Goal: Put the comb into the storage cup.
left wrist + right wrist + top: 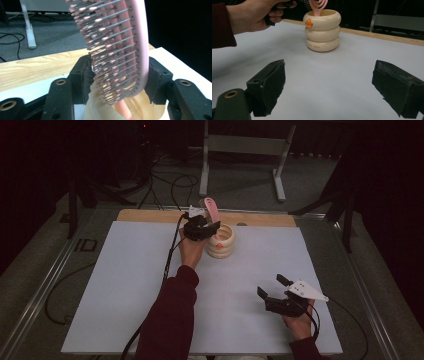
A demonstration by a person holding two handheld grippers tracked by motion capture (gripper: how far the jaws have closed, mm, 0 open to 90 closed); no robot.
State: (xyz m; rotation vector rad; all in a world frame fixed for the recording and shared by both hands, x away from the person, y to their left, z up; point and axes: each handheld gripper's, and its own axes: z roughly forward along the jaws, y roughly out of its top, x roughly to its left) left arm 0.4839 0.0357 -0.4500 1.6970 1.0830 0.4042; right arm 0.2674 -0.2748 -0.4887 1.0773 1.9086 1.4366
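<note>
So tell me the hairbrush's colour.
Pink hairbrush, clearest in the left gripper view.

Dark red sleeves (170, 320), black tongs (274, 290)

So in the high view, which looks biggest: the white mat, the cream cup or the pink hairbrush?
1. White mat, by far the biggest.
2. Cream cup.
3. Pink hairbrush, though its handle sits inside the cup, so it is really longer than it looks.

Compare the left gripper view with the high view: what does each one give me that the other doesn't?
Left gripper view alone: the pink hairbrush's metal bristles, and its handle going down into the cream holder, between the left hand-held gripper's pads. High view alone: the right hand-held gripper, jaws apart over the white table. Shared: hairbrush, holder, wooden table edge.
</note>
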